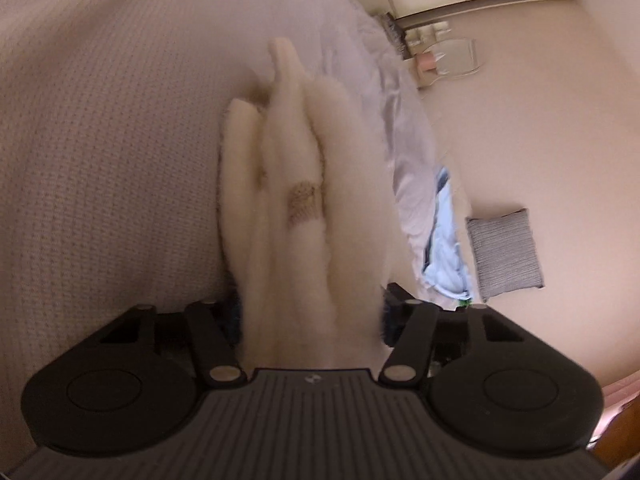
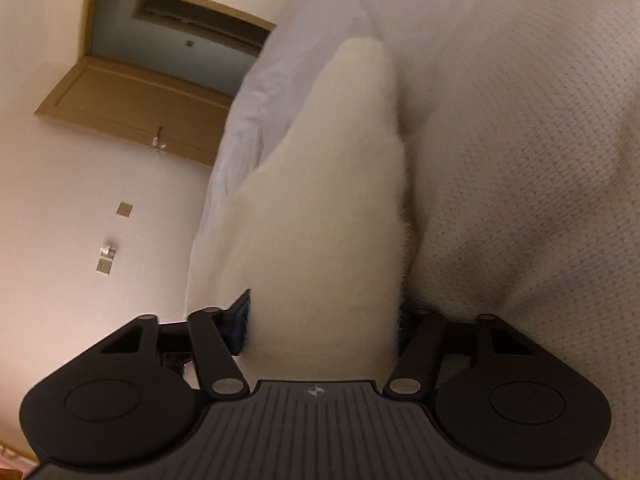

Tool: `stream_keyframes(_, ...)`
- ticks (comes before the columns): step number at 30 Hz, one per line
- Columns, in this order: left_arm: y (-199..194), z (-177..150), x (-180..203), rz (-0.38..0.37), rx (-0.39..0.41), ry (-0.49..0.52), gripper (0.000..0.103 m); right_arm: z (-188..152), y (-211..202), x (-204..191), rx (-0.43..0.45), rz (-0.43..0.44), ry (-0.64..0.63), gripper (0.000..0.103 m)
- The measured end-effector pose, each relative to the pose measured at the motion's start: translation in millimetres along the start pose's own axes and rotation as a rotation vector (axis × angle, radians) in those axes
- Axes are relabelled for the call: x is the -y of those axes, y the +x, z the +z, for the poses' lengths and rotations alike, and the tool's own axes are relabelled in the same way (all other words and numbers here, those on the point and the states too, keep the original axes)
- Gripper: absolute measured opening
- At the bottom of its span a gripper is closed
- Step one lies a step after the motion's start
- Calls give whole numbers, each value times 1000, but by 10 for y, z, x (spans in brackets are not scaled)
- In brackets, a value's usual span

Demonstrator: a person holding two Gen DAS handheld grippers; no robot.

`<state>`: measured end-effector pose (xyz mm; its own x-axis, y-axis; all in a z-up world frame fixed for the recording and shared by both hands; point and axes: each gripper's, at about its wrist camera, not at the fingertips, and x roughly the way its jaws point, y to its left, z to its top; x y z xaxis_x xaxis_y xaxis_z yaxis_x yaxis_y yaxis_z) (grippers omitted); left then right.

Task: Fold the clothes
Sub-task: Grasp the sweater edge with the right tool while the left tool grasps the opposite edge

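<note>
Above the bed [image 1: 100, 140], each gripper, left [image 1: 312, 312] and right [image 2: 324, 320], grasps the bunched fleece garment [image 1: 296, 184] toward 12 o'clock, folding apparently unfinished.

The left gripper [image 1: 310, 312] has its fingertips buried in the fuzzy garment [image 1: 304, 200], so how its jaws stand cannot be read directly. The garment is motion-blurred, and the small tan patch [image 1: 304, 204] on it, ahead of the gripper, is too smeared to tell what it is. The right gripper [image 2: 324, 320] is likewise hidden: only a blue pad [image 2: 240, 320] shows at the cloth's left side, the other finger lost behind the fuzz. Far ahead and right of the left gripper, small items [image 1: 430, 50] by the wall are too tiny to tell. The blue cloth [image 1: 444, 248] is partly covered by the sheet [image 1: 400, 152].
</note>
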<state>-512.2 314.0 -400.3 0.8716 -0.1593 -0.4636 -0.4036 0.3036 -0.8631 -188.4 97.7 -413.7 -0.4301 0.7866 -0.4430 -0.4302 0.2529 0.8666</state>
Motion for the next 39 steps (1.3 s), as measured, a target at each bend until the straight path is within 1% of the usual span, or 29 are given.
stream_keyframes(2, -1, 23, 118, 49, -8, -13, 45, 35, -8, -62, -17, -40, 32, 54)
stream_keyframes(3, 1, 41, 174, 71, -9, -30, 44, 55, -8, -107, -26, -65, 50, 52)
stream_keyframes(6, -67, 78, 367, 137, 11, -67, 39, 133, -34, -332, -59, -146, 91, 49)
stream_keyframes(9, -332, 98, 621, 182, 53, -123, 38, 209, -70, -629, -99, -180, 117, 46)
stream_keyframes(11, -548, 110, 796, 208, 83, -155, 37, 255, -101, -907, -130, -180, 109, 46)
stream_keyframes(13, -838, 122, 952, 226, 122, -163, 37, 298, -113, -1149, -154, -166, 114, 46)
stream_keyframes(15, -1173, 150, 1053, 234, 172, -162, 37, 309, -87, -1419, -177, -141, 88, 46)
stream_keyframes(18, -1776, 282, 1013, 255, 252, -164, 37, 346, 172, -1866, -212, -77, 46, 46)
stream_keyframes(20, -2213, 421, 889, 276, 298, -158, 37, 295, 437, -2136, -232, -42, 16, 46)
stream_keyframes(21, -2419, 520, 807, 288, 312, -152, 37, 265, 638, -2307, -243, -22, -2, 45)
stream_keyframes(25, -3158, 1045, 441, 333, 325, -116, 37, 94, 1477, -2849, -251, 32, -25, 45)
stream_keyframes(27, -3528, 1366, 250, 355, 323, -79, 37, 21, 1899, -3079, -234, 45, -17, 45)
stream_keyframes(30, -3946, 1846, -14, 367, 316, -31, 37, -83, 2550, -3409, -193, 69, -14, 45)
stream_keyframes(33, -4245, 2277, -300, 390, 317, -4, 37, -128, 3157, -3673, -147, 89, -34, 45)
stream_keyframes(36, -4462, 2628, -629, 416, 312, 15, 38, -139, 3702, -3813, -122, 93, -61, 45)
stream_keyframes(39, -4465, 2824, -963, 427, 306, 27, 38, -156, 4163, -3852, -121, 78, -82, 45)
